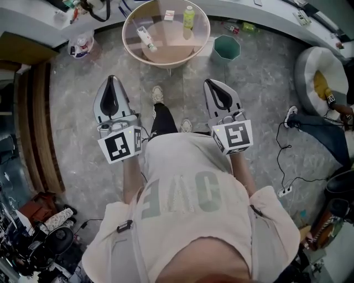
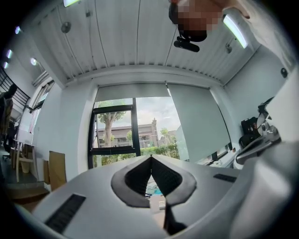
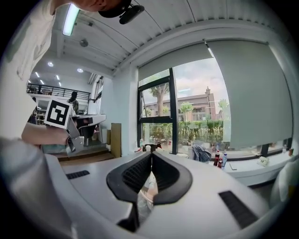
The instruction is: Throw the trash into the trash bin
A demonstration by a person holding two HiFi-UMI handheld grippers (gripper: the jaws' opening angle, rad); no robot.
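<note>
Approach step. I held left gripper (image 1: 113, 79) and right gripper (image 1: 211, 83) closed, empty. Green bottle (image 1: 188, 16) and tube (image 1: 146, 37) lay on the glass table (image 1: 130, 51), trash bin (image 1: 227, 47) beside it. Next, likely: open, reach bottle.

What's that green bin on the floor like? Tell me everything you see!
The bin is teal-green and looks like plastic, with an angular, many-sided rim. It stands upright and open, with no lid, on the grey stone-like floor. In the head view it is just right of the round table. Its inside looks dark and empty. Only the floor seems to touch it.
</note>
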